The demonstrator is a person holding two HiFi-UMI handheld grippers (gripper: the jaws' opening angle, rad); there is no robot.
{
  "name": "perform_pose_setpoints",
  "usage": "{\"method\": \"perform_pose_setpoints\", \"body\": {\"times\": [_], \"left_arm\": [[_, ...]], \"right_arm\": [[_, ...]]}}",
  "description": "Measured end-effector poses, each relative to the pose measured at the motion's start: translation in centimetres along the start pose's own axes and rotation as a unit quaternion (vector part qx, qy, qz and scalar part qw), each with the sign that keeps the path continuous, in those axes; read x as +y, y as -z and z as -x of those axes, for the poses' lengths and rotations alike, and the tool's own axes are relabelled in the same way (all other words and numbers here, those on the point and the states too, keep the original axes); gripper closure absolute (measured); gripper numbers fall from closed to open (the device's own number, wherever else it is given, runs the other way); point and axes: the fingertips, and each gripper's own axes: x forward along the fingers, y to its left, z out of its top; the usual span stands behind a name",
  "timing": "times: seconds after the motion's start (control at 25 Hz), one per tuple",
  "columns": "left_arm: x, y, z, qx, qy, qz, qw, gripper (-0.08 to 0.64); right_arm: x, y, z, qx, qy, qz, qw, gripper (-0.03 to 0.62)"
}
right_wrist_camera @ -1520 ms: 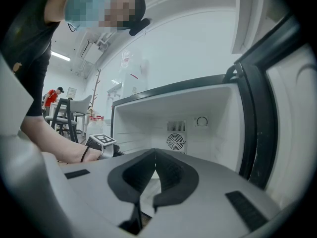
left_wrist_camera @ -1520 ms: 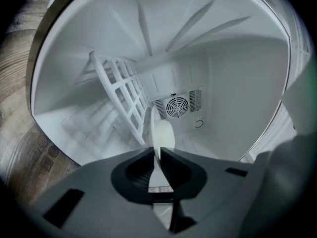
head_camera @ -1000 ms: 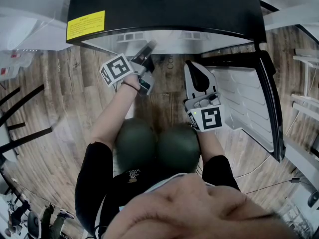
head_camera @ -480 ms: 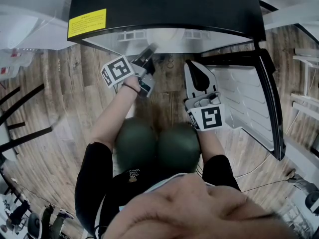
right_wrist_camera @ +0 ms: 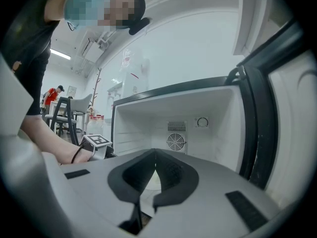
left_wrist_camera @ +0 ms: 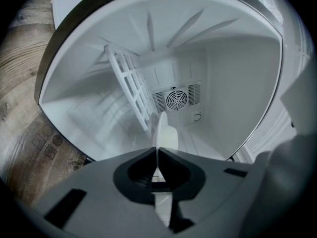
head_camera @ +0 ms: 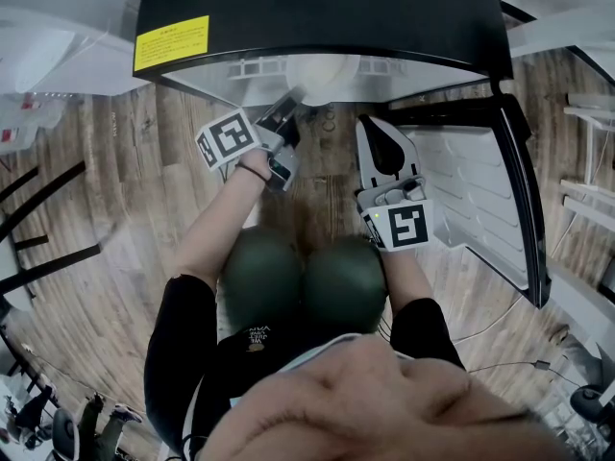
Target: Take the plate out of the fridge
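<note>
Yellow label (head_camera: 171,43) on fridge (head_camera: 317,8) (print unreadable); left tongs (left_wrist_camera: 157,152) clamp white plate (left_wrist_camera: 167,133) edge; right tongs (right_wrist_camera: 155,153) closed, empty.

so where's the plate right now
In the left gripper view the plate shows edge-on, clamped in the left gripper's jaws, inside the fridge, in front of the fan vent.

This read as an open workroom or test lab, not a home kitchen. A small black fridge (head_camera: 317,12) stood straight on a wood-plank floor (head_camera: 115,161). Past it, in the right gripper view, strip lights (right_wrist_camera: 59,54) ran overhead, with chairs (right_wrist_camera: 63,114) at tables and a person in red (right_wrist_camera: 52,95) well back.
</note>
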Motion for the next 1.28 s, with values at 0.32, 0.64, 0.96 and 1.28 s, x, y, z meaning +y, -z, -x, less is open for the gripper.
{"method": "perform_pose_setpoints", "body": {"times": [0.32,0.64,0.96,1.28], "left_arm": [[-0.1,0.6,0.4,0.013,0.005,0.0,0.9999,0.534],[-0.2,1.9,1.9,0.039,0.006,-0.001,0.9992,0.534],[-1.1,3.0,2.9,0.055,0.017,0.007,0.9983,0.534],[-4.9,3.5,5.4,0.063,0.027,0.012,0.9976,0.534]], "right_arm": [[0.0,-0.1,0.0,0.007,0.005,0.002,1.0,0.581],[0.3,-0.4,0.2,0.026,0.01,0.0,1.0,0.581],[1.1,-1.0,0.2,0.046,0.008,-0.014,0.999,0.581],[1.6,-4.7,0.8,0.067,0.009,-0.023,0.997,0.581]]}}
